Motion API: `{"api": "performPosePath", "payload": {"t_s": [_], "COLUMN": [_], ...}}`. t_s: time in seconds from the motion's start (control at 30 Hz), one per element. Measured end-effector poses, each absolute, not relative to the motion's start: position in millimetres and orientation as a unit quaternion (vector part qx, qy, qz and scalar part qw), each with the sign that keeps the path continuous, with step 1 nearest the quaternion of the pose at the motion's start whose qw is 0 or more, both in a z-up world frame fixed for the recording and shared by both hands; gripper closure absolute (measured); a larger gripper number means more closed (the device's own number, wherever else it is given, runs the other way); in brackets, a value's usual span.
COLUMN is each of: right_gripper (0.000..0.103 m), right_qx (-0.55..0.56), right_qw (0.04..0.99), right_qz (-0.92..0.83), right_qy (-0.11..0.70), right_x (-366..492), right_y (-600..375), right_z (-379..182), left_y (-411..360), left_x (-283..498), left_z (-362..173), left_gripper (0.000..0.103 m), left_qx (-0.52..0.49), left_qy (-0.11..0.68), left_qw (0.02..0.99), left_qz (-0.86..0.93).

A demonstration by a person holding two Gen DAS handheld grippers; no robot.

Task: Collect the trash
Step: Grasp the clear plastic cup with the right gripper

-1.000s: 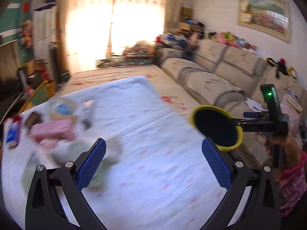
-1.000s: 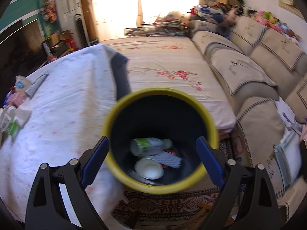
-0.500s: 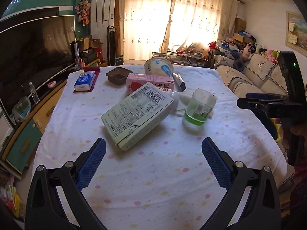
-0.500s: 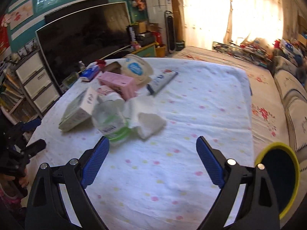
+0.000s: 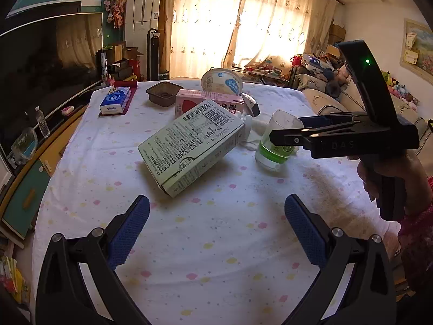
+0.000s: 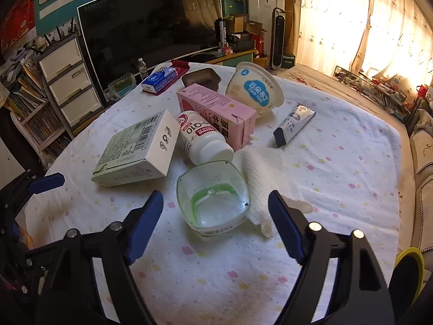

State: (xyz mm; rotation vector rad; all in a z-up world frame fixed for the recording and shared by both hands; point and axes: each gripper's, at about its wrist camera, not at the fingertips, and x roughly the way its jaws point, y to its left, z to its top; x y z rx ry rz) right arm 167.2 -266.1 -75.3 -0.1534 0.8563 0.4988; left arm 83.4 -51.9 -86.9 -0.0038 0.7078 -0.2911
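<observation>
Trash lies in a heap on the spotted tablecloth: a pale green box (image 6: 138, 149), a white bottle (image 6: 203, 138), a pink carton (image 6: 216, 111), a yogurt tub (image 6: 254, 89), a tube (image 6: 293, 124) and a paper towel (image 6: 265, 173). A clear cup with a green band (image 6: 213, 197) stands nearest. My right gripper (image 6: 216, 216) straddles it with its jaws closing, and the pads stand clear of the cup's sides. My left gripper (image 5: 216, 230) hovers open over bare cloth, short of the green box (image 5: 189, 146), with nothing between its fingers.
A yellow-rimmed bin (image 6: 408, 265) stands off the table's near right corner. A blue tissue pack (image 5: 115, 100) and a brown tray (image 5: 162, 94) sit at the table's far side. A television and drawers lie to the left, a sofa to the right.
Both views swung from the bin and sofa round to the table. My right gripper left the bin, came down around the clear cup and narrowed. My left gripper stayed open.
</observation>
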Motion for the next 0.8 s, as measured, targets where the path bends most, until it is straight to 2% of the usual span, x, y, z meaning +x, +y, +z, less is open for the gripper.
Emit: {"api": "performPosePath", "payload": {"t_s": [0.1, 0.2, 0.8], "right_gripper": [0.037, 0.052, 0.052], "right_qx": [-0.072, -0.069, -0.015], "right_qw": [0.874, 0.875, 0.909], "right_qz": [0.246, 0.242, 0.234], "right_qy": [0.413, 0.414, 0.344], "right_x": [169, 170, 114], "right_y": [-262, -262, -316], "right_z": [-78, -80, -18], "left_y": [-52, -51, -64], "left_x": [83, 83, 81], "left_z": [-87, -88, -88], "left_gripper": [0.005, 0.005, 0.005], "left_qx": [-0.002, -0.008, 0.004], "left_qy": [0.346, 0.35, 0.356], "left_qw": [0.928, 0.926, 0.922], "left_qz": [-0.142, -0.143, -0.152]}}
